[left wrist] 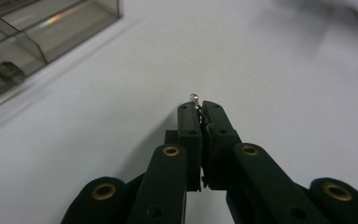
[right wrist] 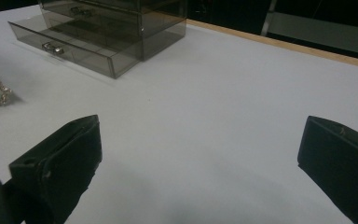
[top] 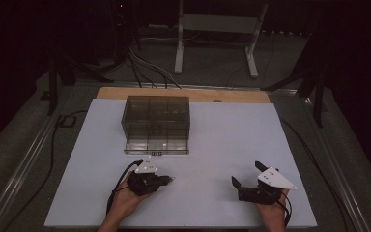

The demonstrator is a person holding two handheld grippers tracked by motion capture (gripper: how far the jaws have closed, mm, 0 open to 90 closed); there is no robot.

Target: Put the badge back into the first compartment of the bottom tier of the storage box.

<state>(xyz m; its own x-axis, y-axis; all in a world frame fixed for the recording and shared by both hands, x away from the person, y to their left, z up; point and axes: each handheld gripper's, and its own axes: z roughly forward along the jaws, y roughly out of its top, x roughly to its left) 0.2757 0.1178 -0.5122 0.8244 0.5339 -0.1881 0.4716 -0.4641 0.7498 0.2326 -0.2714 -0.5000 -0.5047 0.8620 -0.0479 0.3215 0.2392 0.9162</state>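
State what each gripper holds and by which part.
Left gripper: shut on a small jewelled piece, which part unclear. Right gripper: open, holding nothing.

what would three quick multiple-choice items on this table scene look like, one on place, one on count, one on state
1. Where does the smoky drawer box stand?
A near edge
B far left-centre of the white table
C right corner

2. How many tools show in the high view?
A one
B two
C three

3. How is the left tool?
A wide open
B shut on a small shiny piece
C lying flat, unheld

Key: 1 B, it sits beyond the left hand; 2 B, one per hand; 3 B, the piece pokes out between closed tips.
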